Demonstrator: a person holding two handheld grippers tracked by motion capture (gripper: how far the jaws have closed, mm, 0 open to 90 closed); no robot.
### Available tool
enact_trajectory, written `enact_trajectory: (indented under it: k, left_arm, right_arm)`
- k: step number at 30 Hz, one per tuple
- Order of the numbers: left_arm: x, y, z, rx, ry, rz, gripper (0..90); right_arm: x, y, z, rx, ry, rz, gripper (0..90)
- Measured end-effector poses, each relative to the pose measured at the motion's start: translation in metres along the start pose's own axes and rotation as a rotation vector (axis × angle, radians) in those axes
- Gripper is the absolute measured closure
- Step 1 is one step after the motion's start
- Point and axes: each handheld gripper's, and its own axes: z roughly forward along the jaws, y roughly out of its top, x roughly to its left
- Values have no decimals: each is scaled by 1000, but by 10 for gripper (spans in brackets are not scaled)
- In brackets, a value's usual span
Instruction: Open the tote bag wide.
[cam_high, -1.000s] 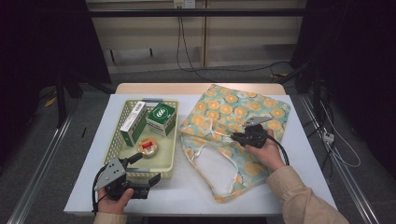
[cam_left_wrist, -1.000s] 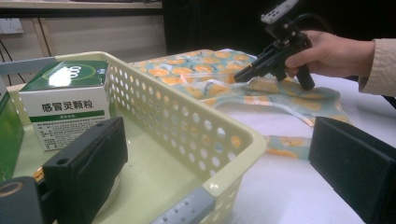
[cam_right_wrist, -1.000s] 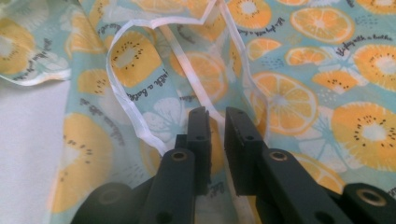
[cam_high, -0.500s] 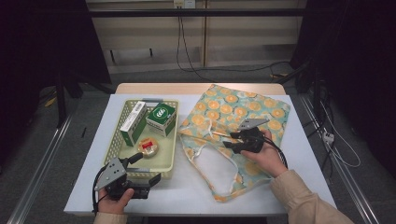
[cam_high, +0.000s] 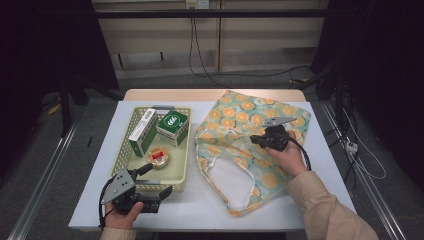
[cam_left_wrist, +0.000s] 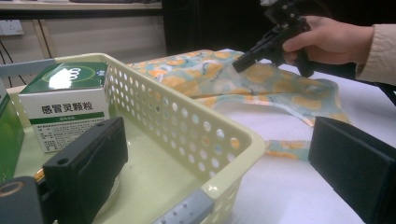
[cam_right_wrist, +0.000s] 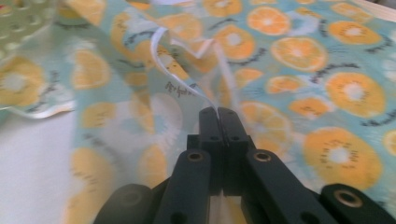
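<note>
A cloth bag (cam_high: 250, 125) printed with orange slices lies flat on the right half of the white table. My right gripper (cam_high: 253, 141) points left over its mouth. Its jaws have just been closing and now stand shut on the bag's white-lined edge (cam_right_wrist: 196, 91), which runs in between the tips of the right gripper (cam_right_wrist: 217, 111). The left gripper view shows that gripper (cam_left_wrist: 237, 66) raised above the bag (cam_left_wrist: 280, 88). My left gripper (cam_high: 161, 192) rests at the near edge of a pale yellow basket (cam_high: 183, 150), open wide. The basket's corner (cam_left_wrist: 205, 186) sits between the jaws, untouched.
The basket holds a green and white box (cam_high: 173, 127), a longer box (cam_high: 141, 131) and a small round packet (cam_high: 160, 157). Table edges run close by in front and at both sides. Dark floor, rails and cables surround the table.
The right gripper has shifted slightly away from me and risen a little, drawing the bag's edge up with it. The left gripper has kept still.
</note>
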Motion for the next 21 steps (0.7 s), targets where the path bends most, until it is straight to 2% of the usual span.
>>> enact_trajectory:
  k: [3, 6, 14, 18, 21]
  left_arm:
    - [1, 0, 0, 1, 2, 0, 45]
    - [2, -1, 0, 2, 3, -7, 45]
    - [2, -1, 0, 7, 0, -2, 45]
    - [2, -1, -1, 4, 1, -1, 45]
    - [2, -1, -1, 1, 2, -2, 44]
  right_arm:
    - [-9, -4, 6, -4, -16, 38, 900]
    - [-12, -9, 14, 24, -11, 47, 900]
    - [-2, -14, 27, 80, -17, -30, 847]
    - [0, -15, 27, 72, -15, -34, 824]
    - [1, -15, 24, 63, -25, -18, 740]
